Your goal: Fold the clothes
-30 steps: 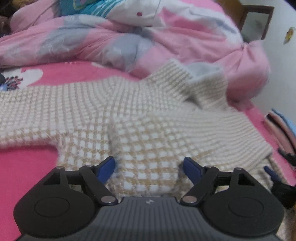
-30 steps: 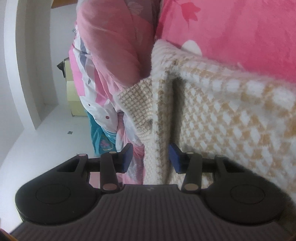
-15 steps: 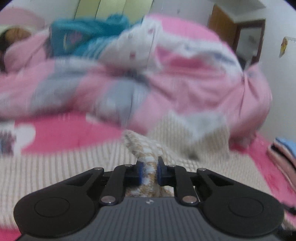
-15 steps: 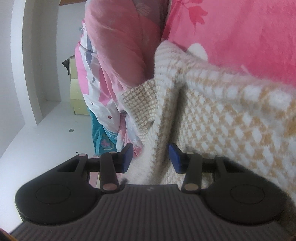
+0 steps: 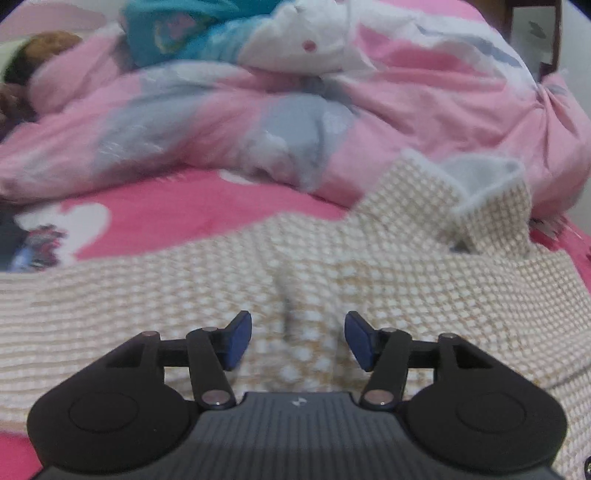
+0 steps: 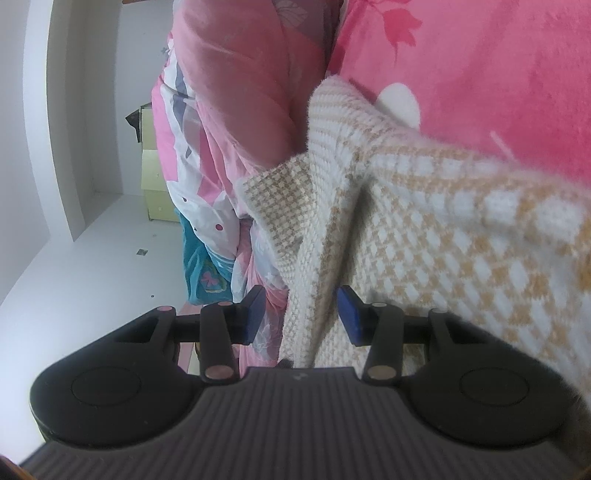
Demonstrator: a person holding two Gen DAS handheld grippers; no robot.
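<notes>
A cream and tan checked knit sweater [image 5: 369,280] lies spread on the pink bed sheet [image 5: 177,210], its collar [image 5: 480,184] turned up at the far right. My left gripper [image 5: 298,338] hovers just over a raised fold of the sweater. Its jaws are opening, and the blue pads [image 5: 238,339] stand clear of the knit. In the right wrist view, which is rolled sideways, a folded edge of the sweater [image 6: 317,266] runs between the fingers of my right gripper [image 6: 301,317]. A gap shows beside the left pad [image 6: 255,317], so the jaws stand apart.
A rumpled pink, white and blue quilt [image 5: 295,110] is heaped along the far side of the bed. A teal cloth [image 5: 173,33] lies on top of it. A white wall and a pale yellow cabinet [image 6: 151,177] show in the right wrist view.
My left gripper shut on a pinch of the sweater, lifted it, then let go; the fold has dropped back. The right gripper has stayed put with the sweater edge between its fingers.
</notes>
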